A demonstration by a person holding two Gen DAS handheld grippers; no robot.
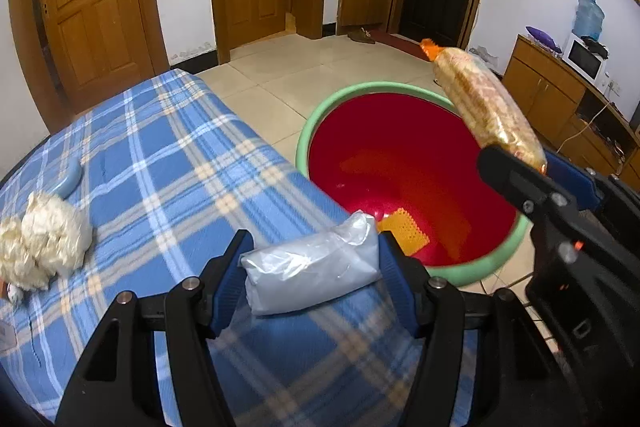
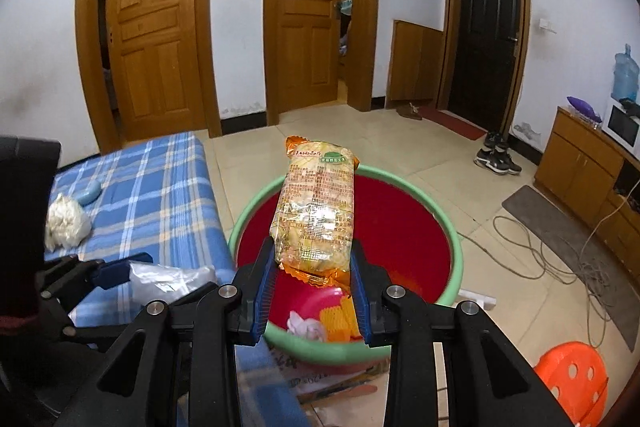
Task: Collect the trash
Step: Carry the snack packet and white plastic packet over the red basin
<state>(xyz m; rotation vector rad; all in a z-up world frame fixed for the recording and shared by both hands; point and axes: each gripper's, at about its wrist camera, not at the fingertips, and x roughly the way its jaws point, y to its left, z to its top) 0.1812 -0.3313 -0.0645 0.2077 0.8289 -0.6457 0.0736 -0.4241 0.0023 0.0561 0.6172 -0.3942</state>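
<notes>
A blue checked bed [image 1: 160, 163] stands beside a green-rimmed red bin [image 2: 452, 267]. Over the bin, the right gripper [image 2: 314, 275] clamps a yellow snack packet [image 2: 316, 215]. At the bed's edge, the left gripper [image 1: 312, 267] grips a clear plastic bag [image 1: 312, 267].

Black hand-held gripper [image 1: 312, 275] with blue ribbed pads, silver screws.

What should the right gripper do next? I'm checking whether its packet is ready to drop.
Probably open the right gripper: its orange snack packet already hangs above the red basin, where other scraps lie, so it should fall in.
</notes>
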